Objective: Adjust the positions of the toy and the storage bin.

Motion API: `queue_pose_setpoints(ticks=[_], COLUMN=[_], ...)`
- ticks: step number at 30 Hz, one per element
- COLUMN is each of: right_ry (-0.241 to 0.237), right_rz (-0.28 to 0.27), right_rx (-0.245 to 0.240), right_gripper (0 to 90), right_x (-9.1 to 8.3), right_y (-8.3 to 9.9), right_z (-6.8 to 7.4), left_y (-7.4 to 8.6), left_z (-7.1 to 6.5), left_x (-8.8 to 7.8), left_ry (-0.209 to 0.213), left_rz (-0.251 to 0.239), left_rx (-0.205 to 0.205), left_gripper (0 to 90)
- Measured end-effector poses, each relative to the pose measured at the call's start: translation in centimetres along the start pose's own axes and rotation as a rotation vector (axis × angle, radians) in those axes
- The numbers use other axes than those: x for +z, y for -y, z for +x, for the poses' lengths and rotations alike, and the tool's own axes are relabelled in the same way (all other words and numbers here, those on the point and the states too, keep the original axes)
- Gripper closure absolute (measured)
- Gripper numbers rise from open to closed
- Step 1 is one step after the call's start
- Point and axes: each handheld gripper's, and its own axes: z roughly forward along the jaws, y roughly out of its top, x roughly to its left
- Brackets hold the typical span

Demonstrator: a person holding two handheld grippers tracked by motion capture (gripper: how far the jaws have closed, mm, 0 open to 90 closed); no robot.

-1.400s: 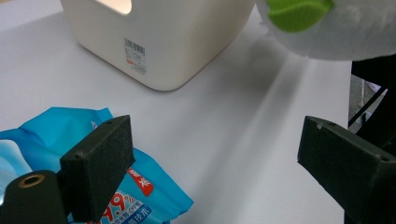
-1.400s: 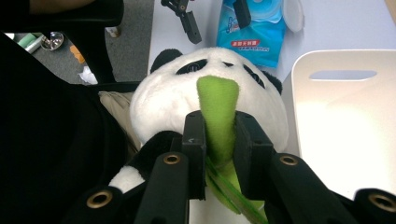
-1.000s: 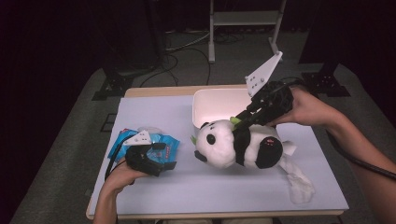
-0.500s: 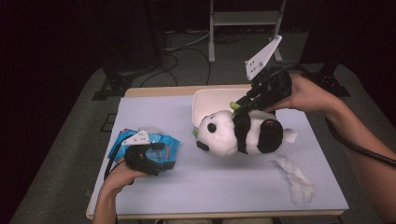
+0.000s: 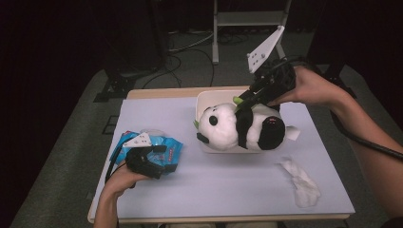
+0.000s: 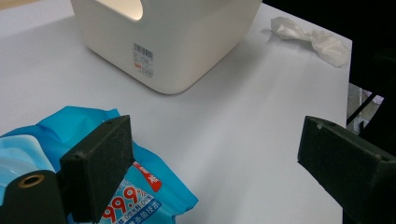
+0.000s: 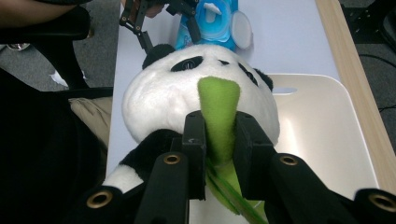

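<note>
the right gripper (image 7: 219,140) has its fingers clamped on the green leaf (image 7: 218,112) of the plush panda (image 5: 240,127), which hangs over the white bin (image 5: 203,100). the left gripper (image 6: 215,163) rests fingers apart beside the blue wipes pack (image 6: 140,196) on the bench (image 5: 228,185), its label reading "99.9%".

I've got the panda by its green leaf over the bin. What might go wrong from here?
1. The right gripper pinches only the thin green leaf; the panda hangs from it and may slip free or tear the leaf.
2. The panda looks nearly as long as the white bin, so it may catch on the rim or tip it.
3. The left gripper stands open over the blue wipes pack; nothing steadies the bin.
</note>
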Motion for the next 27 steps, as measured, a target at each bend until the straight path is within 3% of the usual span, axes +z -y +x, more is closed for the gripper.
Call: queue_pose_setpoints(ticks=[15,27], right_ry=[0.018,-0.003], right_rz=[-0.001,0.002], right_rx=[0.011,0.035], right_gripper=[75.0,75.0], right_x=[-1.0,0.8], right_y=[-0.8,-0.9], right_z=[-2.4,-5.8], left_y=[0.1,0.2], left_z=[0.2,0.5], left_x=[0.0,0.1], left_ry=[0.007,0.006], left_rz=[-0.005,-0.006], left_rx=[-0.012,-0.024], left_gripper=[10.0,10.0])
